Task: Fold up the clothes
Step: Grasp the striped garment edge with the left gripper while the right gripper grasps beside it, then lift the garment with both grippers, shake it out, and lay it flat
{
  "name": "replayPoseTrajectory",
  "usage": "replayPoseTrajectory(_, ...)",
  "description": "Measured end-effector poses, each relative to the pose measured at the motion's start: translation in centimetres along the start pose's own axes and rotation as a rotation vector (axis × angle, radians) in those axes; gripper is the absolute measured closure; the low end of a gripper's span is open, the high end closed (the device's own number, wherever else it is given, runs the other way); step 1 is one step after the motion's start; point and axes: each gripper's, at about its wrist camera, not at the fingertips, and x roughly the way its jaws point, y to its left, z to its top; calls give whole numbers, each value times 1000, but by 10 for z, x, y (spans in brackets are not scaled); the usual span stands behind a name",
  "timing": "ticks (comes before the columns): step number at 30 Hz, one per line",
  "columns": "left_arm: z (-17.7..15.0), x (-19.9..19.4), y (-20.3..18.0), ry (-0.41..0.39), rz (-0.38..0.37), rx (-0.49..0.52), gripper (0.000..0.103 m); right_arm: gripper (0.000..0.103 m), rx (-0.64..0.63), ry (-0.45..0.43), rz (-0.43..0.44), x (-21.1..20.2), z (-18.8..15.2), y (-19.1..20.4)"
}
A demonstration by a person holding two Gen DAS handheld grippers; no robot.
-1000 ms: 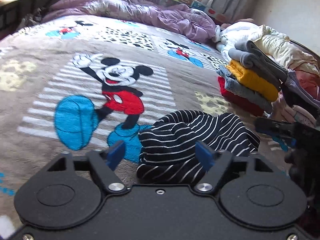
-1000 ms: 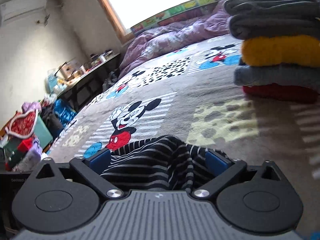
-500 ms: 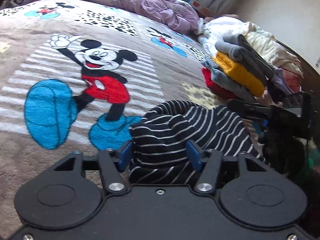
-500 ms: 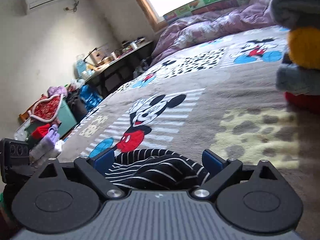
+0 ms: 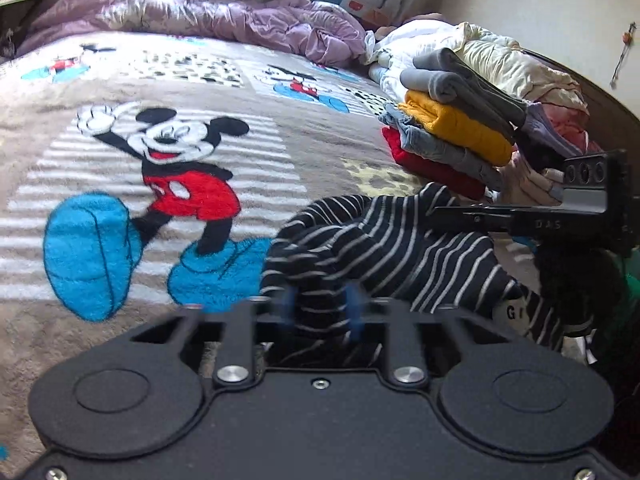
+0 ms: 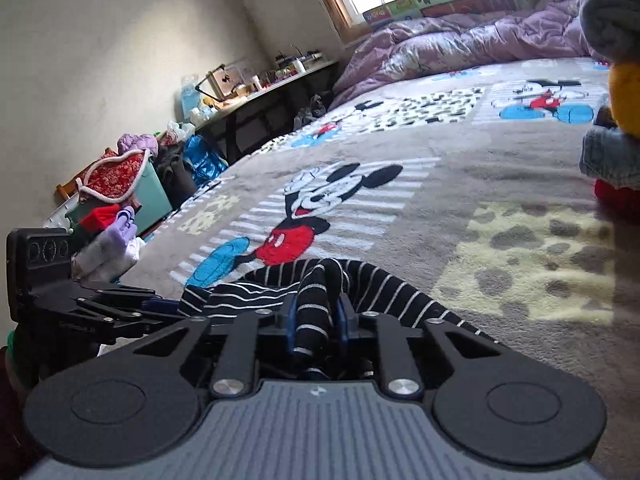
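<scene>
- striped garment (image 5: 400, 248) lies bunched on the bed (image 5: 120, 80), near its front edge
- left gripper (image 5: 322, 308) at the garment's near-left part, right gripper (image 6: 316, 320) at its right; both jaws closing with folds of it between them
- stack of folded clothes (image 5: 452, 136) on the bed behind the garment, toward the right edge
- loose clothes heap (image 5: 500, 60) behind that stack
- quilt (image 5: 200, 16) bunched along the bed's far edge
- desk (image 6: 260, 92) off the bed's left side, bin (image 6: 120, 192) in front of it
</scene>
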Motion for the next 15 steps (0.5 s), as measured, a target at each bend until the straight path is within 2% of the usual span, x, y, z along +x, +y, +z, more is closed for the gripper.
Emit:
replayPoseTrajectory(7,12,-27,-20,-128,31,64,94,84,-34,-86,-12,-26,9,17)
replayPoseTrajectory(11,23,-51,-30,-220,44,64,94,85,-44,-144,-24,-46,15,30)
replayPoseTrajectory(15,40,-64,-41,-270,63,54,94,85,-59,-197,-35,-65,30,48)
